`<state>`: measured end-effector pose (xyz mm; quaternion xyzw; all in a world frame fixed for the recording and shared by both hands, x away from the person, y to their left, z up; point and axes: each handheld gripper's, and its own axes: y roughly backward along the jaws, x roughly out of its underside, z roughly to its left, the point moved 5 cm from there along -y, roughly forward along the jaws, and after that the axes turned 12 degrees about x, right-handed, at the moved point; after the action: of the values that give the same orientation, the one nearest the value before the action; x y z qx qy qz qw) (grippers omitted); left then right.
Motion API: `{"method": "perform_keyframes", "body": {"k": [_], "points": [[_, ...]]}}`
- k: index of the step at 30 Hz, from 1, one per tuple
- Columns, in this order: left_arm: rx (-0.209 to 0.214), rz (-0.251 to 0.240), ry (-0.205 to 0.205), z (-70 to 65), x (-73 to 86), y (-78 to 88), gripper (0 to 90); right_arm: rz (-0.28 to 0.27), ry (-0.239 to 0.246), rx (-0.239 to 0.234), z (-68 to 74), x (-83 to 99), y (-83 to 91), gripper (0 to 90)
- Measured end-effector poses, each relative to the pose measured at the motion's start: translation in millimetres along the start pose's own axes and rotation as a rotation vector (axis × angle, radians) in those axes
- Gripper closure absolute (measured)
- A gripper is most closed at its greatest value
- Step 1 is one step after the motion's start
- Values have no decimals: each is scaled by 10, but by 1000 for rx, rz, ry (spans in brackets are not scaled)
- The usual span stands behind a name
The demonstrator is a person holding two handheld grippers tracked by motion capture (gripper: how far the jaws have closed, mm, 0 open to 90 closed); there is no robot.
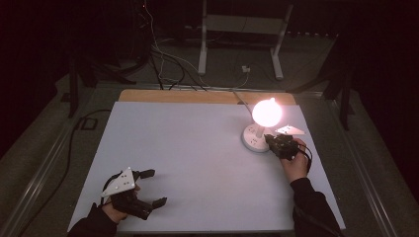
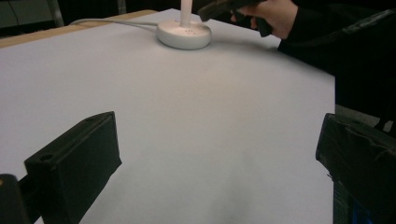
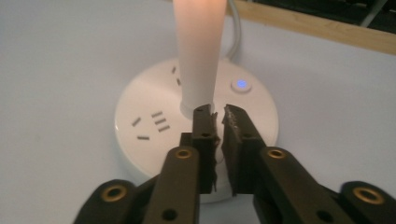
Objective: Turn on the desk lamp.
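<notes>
Right gripper (image 3: 218, 122), jaws nearly pressed together and empty, sat just short of the lit lamp's stem (image 3: 198, 51); any forward nudge could tip it. Left gripper (image 1: 144, 188) was spread wide.

My table (image 1: 197, 148): lamp (image 1: 260, 129) far right; right gripper (image 1: 272, 141) just beside its base; left gripper (image 1: 154, 187) near left.
</notes>
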<state>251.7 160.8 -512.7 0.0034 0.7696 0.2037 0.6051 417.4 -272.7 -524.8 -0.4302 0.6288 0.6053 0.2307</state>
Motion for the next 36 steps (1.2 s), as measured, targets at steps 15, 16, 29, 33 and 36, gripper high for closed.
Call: {"method": "perform_keyframes", "body": {"k": [15,16,29,33,36], "points": [[2,-6,-1,-5,-9,9,3,-48,20,-120,123,-74,191,327],[1,-5,-1,-5,-7,10,3,-33,21,-120,132,-77,190,269],[0,-5,-2,-1,-5,15,3,-44,16,-247,174,-110,321,14],[1,-10,-3,-4,-14,19,3,-77,36,-259,190,-115,375,0],[0,-6,-1,-2,-9,15,3,-92,40,-263,195,-105,420,0]]}}
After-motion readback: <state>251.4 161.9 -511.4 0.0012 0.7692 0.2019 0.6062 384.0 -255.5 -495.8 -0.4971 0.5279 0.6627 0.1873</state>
